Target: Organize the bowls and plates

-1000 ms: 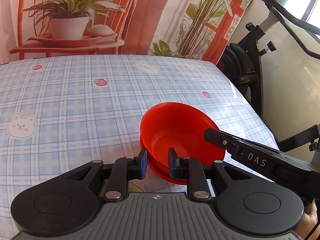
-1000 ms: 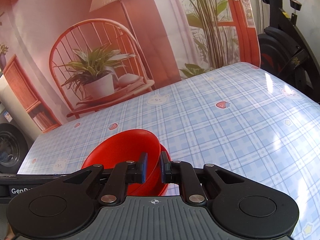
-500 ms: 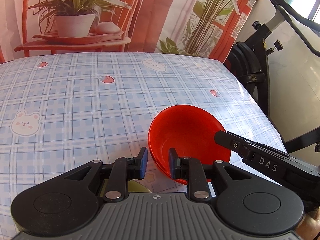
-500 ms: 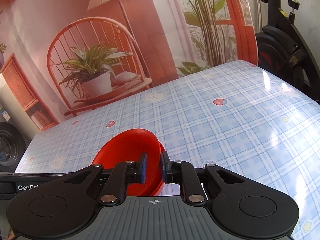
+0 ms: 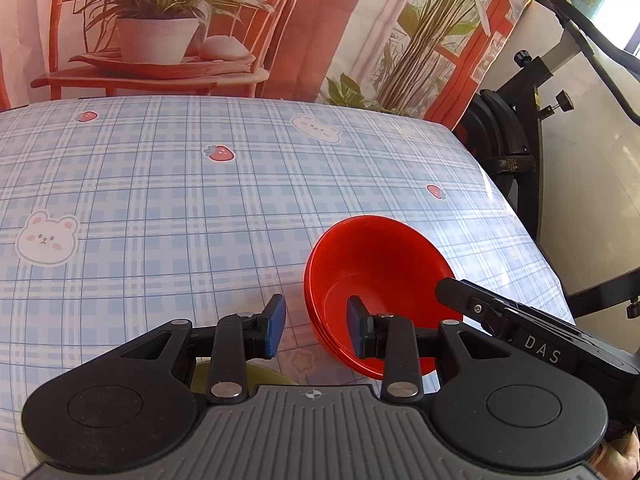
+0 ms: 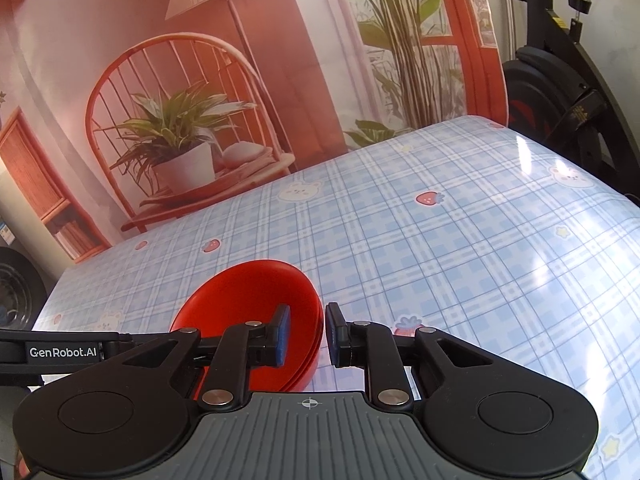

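A stack of red bowls [image 5: 376, 280] is held tilted above the blue plaid tablecloth [image 5: 160, 208]. My right gripper [image 6: 307, 336] is shut on the stack's rim [image 6: 260, 300], one finger inside and one outside. My left gripper [image 5: 316, 330] is open; its right finger sits inside the bowl, its left finger is outside, and the pads stand apart from the rim. A yellow-green dish [image 5: 248, 376] lies on the table under the left gripper, mostly hidden.
The table's right edge [image 5: 532, 240] drops off beside a black exercise bike [image 5: 520, 152]. A printed backdrop with a chair and potted plant [image 6: 180, 160] hangs behind the table's far edge.
My left gripper has opened off the red bowls' rim and shifted left. The right gripper has kept its hold and lifted the stack, tilting it.
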